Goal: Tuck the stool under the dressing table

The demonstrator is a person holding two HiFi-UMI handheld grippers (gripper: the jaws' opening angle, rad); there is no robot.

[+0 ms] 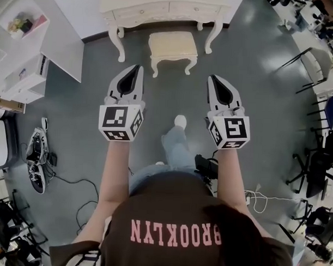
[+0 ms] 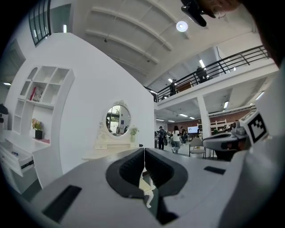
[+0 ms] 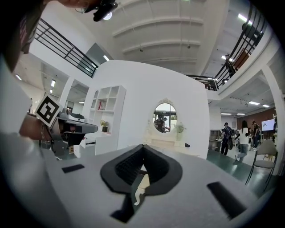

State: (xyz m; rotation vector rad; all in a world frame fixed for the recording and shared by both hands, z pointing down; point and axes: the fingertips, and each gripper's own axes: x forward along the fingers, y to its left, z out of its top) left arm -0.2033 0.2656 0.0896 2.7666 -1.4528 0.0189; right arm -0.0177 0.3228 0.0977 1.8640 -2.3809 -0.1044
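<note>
In the head view a cream stool (image 1: 172, 50) with curved legs stands on the grey floor just in front of the white dressing table (image 1: 165, 11), outside the gap between its legs. My left gripper (image 1: 137, 68) and right gripper (image 1: 212, 78) are both shut and empty, held level side by side, a short way short of the stool. A stool leg (image 2: 148, 197) shows through the shut jaws in the left gripper view, and a stool leg (image 3: 139, 193) likewise in the right gripper view. The oval mirror (image 3: 164, 117) rises above the table.
White shelving (image 1: 25, 48) stands at the left, with cables and gear (image 1: 37, 158) on the floor beside it. Black chairs (image 1: 318, 157) line the right side. My own foot (image 1: 179, 121) is between the grippers. People walk in the far background (image 2: 176, 137).
</note>
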